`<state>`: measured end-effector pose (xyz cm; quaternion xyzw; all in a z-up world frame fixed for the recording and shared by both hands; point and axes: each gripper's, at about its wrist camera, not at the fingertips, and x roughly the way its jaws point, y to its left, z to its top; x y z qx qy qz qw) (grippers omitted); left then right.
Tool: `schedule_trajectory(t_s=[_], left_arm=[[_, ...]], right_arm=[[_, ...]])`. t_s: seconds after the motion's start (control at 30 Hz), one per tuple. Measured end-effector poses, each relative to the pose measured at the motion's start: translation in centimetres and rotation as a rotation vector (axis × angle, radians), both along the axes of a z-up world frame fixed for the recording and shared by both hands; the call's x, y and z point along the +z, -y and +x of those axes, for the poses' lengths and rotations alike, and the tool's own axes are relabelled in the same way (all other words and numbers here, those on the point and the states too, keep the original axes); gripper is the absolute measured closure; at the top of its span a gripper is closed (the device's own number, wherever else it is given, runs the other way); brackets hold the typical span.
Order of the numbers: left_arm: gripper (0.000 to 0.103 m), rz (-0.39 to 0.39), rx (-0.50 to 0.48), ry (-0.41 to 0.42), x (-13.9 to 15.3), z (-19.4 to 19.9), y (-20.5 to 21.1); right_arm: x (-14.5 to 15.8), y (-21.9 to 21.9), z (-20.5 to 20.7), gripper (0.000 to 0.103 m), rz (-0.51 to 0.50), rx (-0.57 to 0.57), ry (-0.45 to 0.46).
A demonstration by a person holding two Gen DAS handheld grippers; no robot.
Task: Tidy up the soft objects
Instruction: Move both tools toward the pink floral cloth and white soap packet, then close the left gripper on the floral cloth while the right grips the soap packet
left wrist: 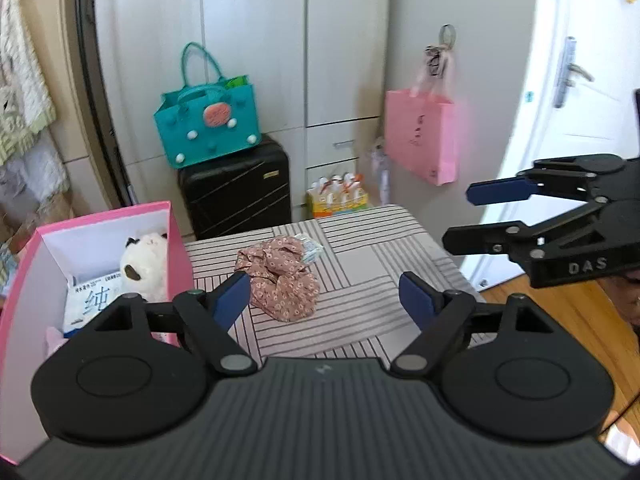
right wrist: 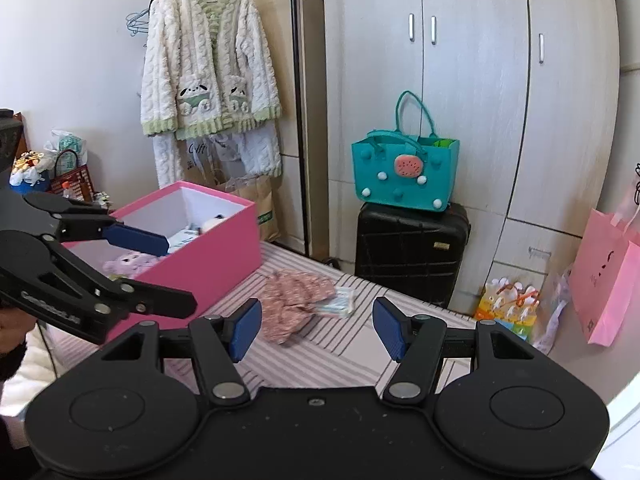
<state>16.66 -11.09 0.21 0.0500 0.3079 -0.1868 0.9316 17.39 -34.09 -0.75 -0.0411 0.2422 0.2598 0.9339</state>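
A crumpled pink floral cloth (left wrist: 280,280) lies on the striped table (left wrist: 360,240), with a small tissue packet (left wrist: 310,250) against its far side. My left gripper (left wrist: 324,300) is open and empty, just in front of the cloth. A pink box (left wrist: 176,240) at the left holds a white plush panda (left wrist: 146,264) and a tissue pack (left wrist: 94,300). In the right wrist view my right gripper (right wrist: 316,328) is open and empty, short of the cloth (right wrist: 294,300) and packet (right wrist: 338,304). The pink box (right wrist: 224,264) also holds a purple plush (right wrist: 130,262).
A black suitcase (left wrist: 236,196) with a teal bag (left wrist: 208,120) on top stands behind the table by the wardrobe. A pink paper bag (left wrist: 424,136) hangs at right. A drinks carton (left wrist: 336,196) sits on the floor. A fleece jacket (right wrist: 208,60) hangs at the left.
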Motion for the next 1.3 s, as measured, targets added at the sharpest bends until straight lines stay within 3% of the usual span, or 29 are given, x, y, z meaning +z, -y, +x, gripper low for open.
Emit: schedule_trajectory(t_s=[0.1, 0.23, 0.4, 0.7, 1.0, 1.1, 1.17, 1.23, 1.3], left_arm=[[0.021, 0.025, 0.065, -0.007, -1.6, 1.9, 0.9], [0.021, 0.042, 0.16, -0.025, -3.7, 4.7, 1.8], [0.021, 0.017, 0.196, -0.066, -5.7, 7.5, 2.8], [0.021, 0.1, 0.352, -0.099, -9.8, 11.4, 4.3], [0.023, 0.025, 0.423, -0.151, -11.2, 13.7, 2.8], [0.046, -0.007, 0.415, -0.164, -11.5, 13.9, 2.4], [0.068, -0.005, 0.378, -0.146, -11.1, 13.8, 2.9], [0.081, 0.027, 0.361, -0.099, -10.7, 13.4, 3.6], [0.084, 0.044, 0.364, -0.071, -10.5, 13.2, 3.5]], right_arm=[[-1.5, 0.7, 1.7, 0.025, 0.008, 0.004, 0.018], [-3.7, 1.4, 4.0, 0.025, 0.0, -0.001, 0.024], [-6.3, 1.6, 6.6, 0.025, -0.032, 0.009, 0.011], [-9.9, 1.2, 8.7, 0.026, -0.082, 0.041, 0.01], [-11.5, -0.7, 10.2, 0.025, -0.091, 0.145, -0.001], [-11.9, -1.3, 10.6, 0.025, -0.09, 0.167, -0.004], [-12.1, -1.7, 10.9, 0.025, -0.083, 0.183, -0.012], [-12.3, -2.2, 11.2, 0.025, -0.084, 0.195, -0.019], [-12.5, -2.8, 11.4, 0.024, -0.09, 0.211, -0.021]])
